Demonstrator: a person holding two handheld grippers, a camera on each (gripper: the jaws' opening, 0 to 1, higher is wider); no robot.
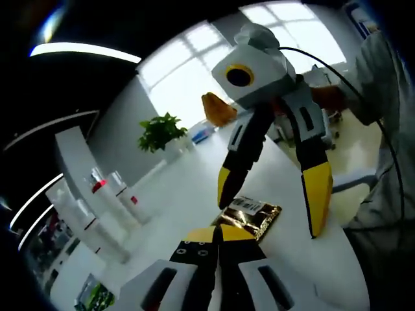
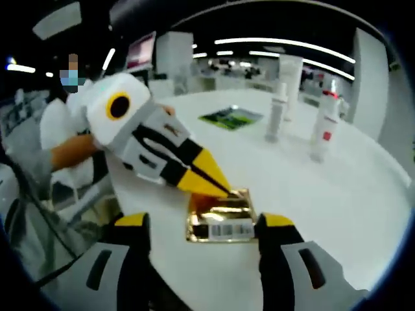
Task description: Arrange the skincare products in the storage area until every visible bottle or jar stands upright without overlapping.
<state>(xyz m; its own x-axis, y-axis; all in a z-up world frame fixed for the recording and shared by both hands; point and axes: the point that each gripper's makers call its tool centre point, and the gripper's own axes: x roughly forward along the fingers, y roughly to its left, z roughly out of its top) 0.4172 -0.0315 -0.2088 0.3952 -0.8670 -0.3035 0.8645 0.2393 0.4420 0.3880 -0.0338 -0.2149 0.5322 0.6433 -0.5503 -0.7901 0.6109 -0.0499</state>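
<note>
L tongs [image 2: 217,184] at gold packet [image 2: 219,220] edge

White table [image 2: 337,194] — gold packet [image 2: 220,220], bottles [image 2: 322,133]

The right gripper [image 2: 204,232] is hovering low in the frame with its yellow-tipped jaws spread wide on either side of a gold box [image 2: 220,217] that is lying flat on the white table [image 2: 337,214]. From the upper left, the left gripper [image 2: 217,184] is reaching in, its jaws closed together and its tips touching the box's far edge. Two white bottles [image 2: 277,110] are standing upright toward the upper right, near a green leaflet [image 2: 233,116].
</note>
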